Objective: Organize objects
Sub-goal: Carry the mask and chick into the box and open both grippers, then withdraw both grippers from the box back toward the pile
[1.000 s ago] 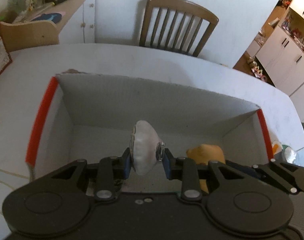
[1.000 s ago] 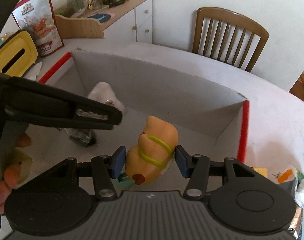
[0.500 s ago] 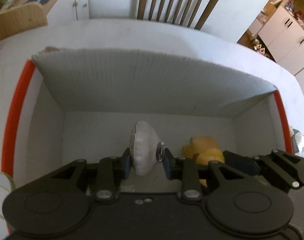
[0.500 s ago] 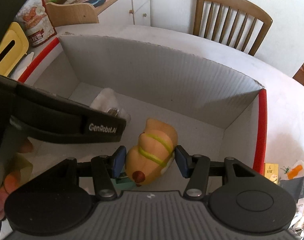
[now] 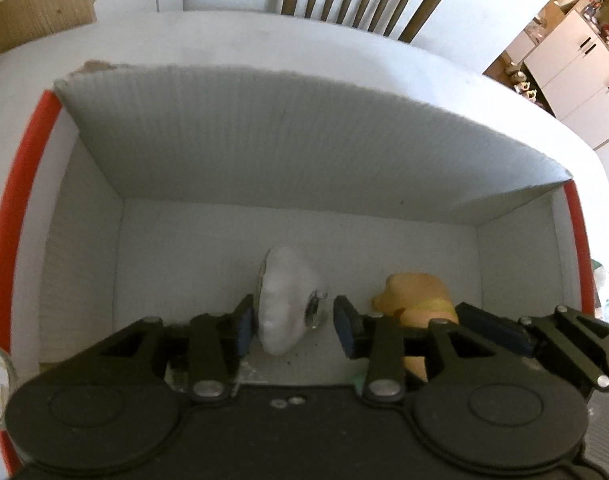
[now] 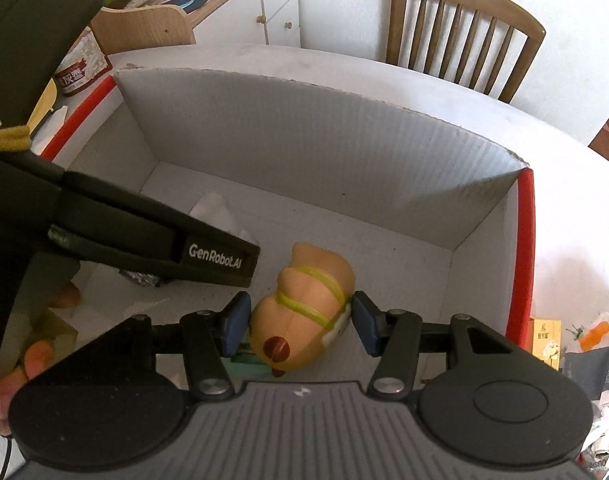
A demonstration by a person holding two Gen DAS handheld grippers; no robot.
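Both grippers have just opened inside the box. The left gripper has released the white mask; the right gripper has let go of the hot-dog toy. Both items now sit near the front.

My white round-edged desk carries an open white corrugated cardboard box with red-taped edges; beside its right wall lie crumpled snack wrappers.

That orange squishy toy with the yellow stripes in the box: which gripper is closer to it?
Right. The right gripper has the orange toy between its fingers, pads at its sides. The left gripper sits beside it, around the white object.
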